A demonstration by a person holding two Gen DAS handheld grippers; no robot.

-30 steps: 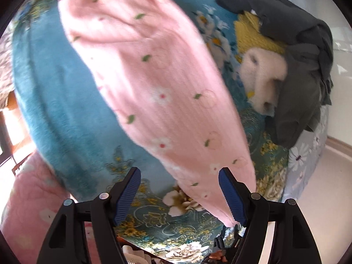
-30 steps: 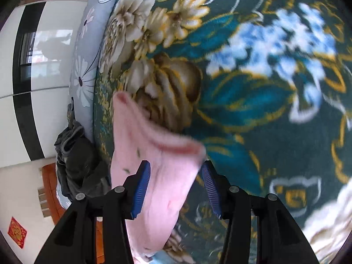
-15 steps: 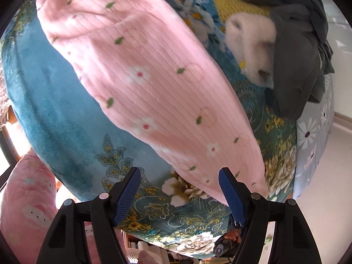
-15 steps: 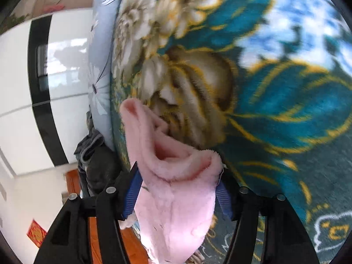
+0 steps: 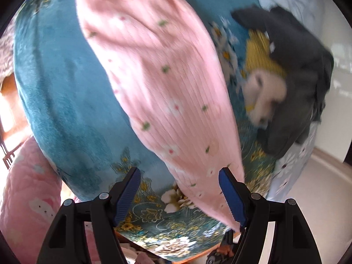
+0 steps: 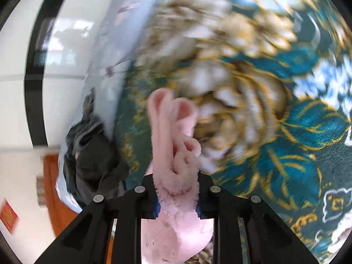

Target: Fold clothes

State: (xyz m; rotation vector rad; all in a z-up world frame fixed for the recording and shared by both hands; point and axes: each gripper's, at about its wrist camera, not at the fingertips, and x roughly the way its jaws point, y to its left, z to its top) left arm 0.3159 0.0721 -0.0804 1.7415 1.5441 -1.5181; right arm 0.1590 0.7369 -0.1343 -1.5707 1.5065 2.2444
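Clenched on a bunched end of the pink fleece garment [image 6: 176, 160], the right gripper [image 6: 177, 206] has its jaws drawn in tight, with the fabric crumpled into rolls between them and spilling out below. Its left-hand counterpart, the left gripper [image 5: 179, 192], is spread wide and grasps nothing; the same garment [image 5: 158, 83] lies ahead of it, the tapered end running down between the blue pads and brushing the right-hand one.

Seen from the left claw, the garment is a long ribbed strip with small flowers and green specks, its long axis running from far upper left to the near lower right, narrow end pointing toward the claw. It rests on a teal floral blanket [image 5: 66, 101].

Judging by this, the step in hand is carrying one end over to make a fold. The next move probably calls for the free claw to pin or pinch the near end so the layers line up; loose fleece may slide or bunch.

Beyond the garment, to the claw's far right, sits a heap of dark grey clothing [image 5: 297, 70] over a yellow piece [image 5: 261, 55]. A pink quilt [image 5: 26, 198] lies at near left.
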